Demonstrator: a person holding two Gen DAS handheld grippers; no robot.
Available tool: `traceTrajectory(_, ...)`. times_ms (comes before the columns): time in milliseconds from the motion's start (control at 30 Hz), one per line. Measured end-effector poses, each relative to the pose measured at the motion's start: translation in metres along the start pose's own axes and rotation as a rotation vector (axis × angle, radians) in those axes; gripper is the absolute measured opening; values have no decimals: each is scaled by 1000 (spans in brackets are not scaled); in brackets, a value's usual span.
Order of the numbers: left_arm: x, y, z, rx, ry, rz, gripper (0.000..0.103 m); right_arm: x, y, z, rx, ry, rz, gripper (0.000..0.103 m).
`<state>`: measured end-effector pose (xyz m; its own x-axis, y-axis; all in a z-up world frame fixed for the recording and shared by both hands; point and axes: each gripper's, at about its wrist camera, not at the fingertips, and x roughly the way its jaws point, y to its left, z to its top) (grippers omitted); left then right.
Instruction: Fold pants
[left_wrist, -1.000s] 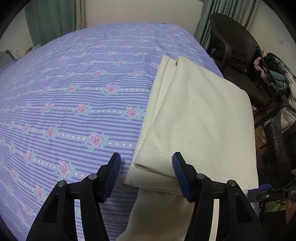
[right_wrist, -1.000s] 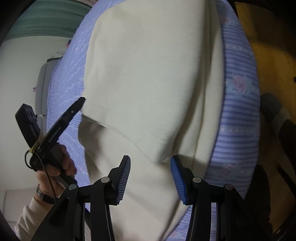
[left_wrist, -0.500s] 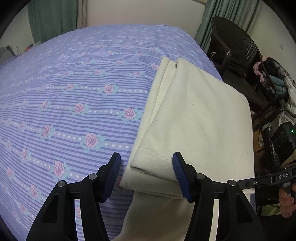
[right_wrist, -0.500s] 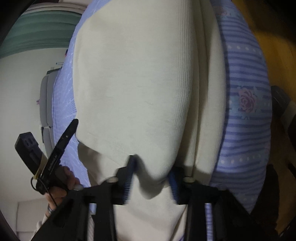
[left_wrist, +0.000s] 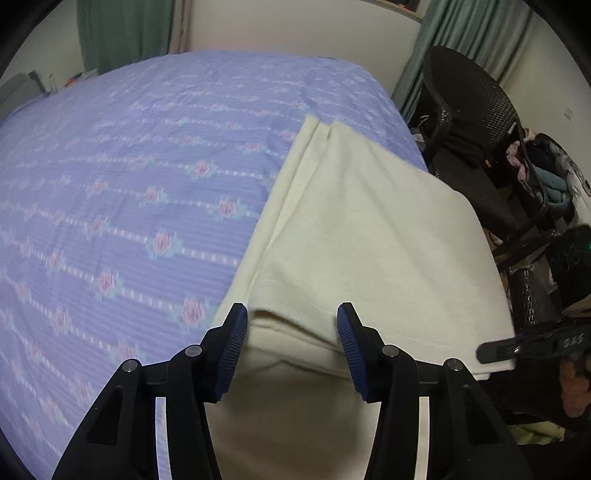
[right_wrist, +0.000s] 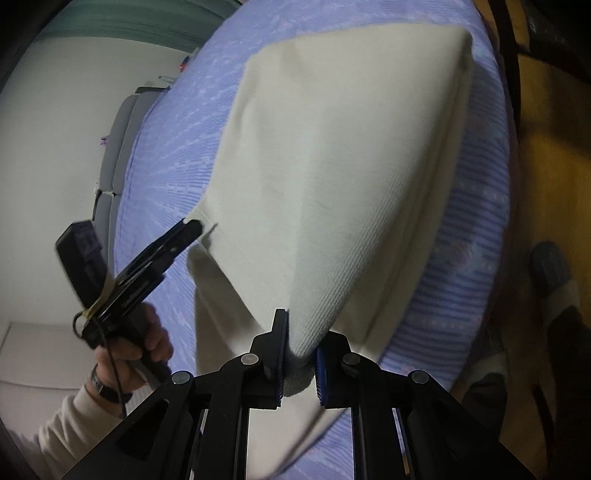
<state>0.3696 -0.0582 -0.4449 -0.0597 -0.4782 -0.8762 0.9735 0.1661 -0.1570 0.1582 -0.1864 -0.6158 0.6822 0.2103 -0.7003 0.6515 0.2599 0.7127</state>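
Cream pants (left_wrist: 369, 236) lie folded over on a purple floral bed sheet (left_wrist: 129, 184), near the bed's right edge. My left gripper (left_wrist: 291, 339) is open, its fingers either side of the near left corner of the top layer. In the right wrist view my right gripper (right_wrist: 300, 363) is shut on the near corner of the pants (right_wrist: 332, 184), the cloth pinched between its pads. The left gripper also shows in the right wrist view (right_wrist: 184, 232), held in a hand at the opposite corner of the fold.
A dark wicker chair (left_wrist: 469, 122) and a pile of clothes (left_wrist: 546, 173) stand right of the bed. Green curtains (left_wrist: 122, 33) hang behind. Wooden floor (right_wrist: 546, 166) runs along the bed edge, with a socked foot (right_wrist: 554, 269) on it.
My right gripper moved forward and shut on the near corner of the pants. My left gripper moved right and forward so the other corner lies between its open fingers.
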Motion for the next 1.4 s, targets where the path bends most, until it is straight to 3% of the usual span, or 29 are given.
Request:
traceTrajectory(133, 4, 6, -19, -47, 20, 34, 49, 20, -13, -11, -2, 54, -21, 14)
traceTrajectory(367, -8, 14, -33, -136, -25, 86, 49, 47, -30, 0, 5, 103, -8, 16)
traceTrajectory(467, -20, 12, -39, -175, -54, 114, 49, 44, -29, 1, -22, 145, -25, 31)
traceTrajectory(533, -30, 7, -43, -189, -74, 138, 49, 36, -27, 2, -60, 158, -52, 49)
traceTrajectory(600, -41, -1, -49, -206, -88, 165, 49, 22, -23, 2, -105, 171, -87, 55)
traceTrajectory(700, -58, -11, -63, -257, -110, 202, 49, 4, -13, 7, -192, 170, -128, 55)
traceTrajectory(800, -77, -22, -86, -368, -136, 255, 49, -10, 16, 16, -363, 182, -154, 55)
traceTrajectory(900, -103, -38, -123, -544, -167, 362, 49, -10, 56, 27, -554, 225, -119, 55)
traceTrajectory(967, -118, -48, -146, -655, -185, 446, 49, -7, 82, 30, -713, 272, -84, 55)
traceTrajectory(1100, -150, -84, -201, -916, -219, 689, 50, 17, 151, 21, -1129, 405, 36, 55)
traceTrajectory(1233, -170, -118, -252, -1176, -269, 864, 58, 53, 223, -14, -1544, 545, 186, 55)
traceTrajectory(1400, -171, -146, -303, -1470, -309, 968, 58, 102, 283, -90, -1873, 745, 321, 56)
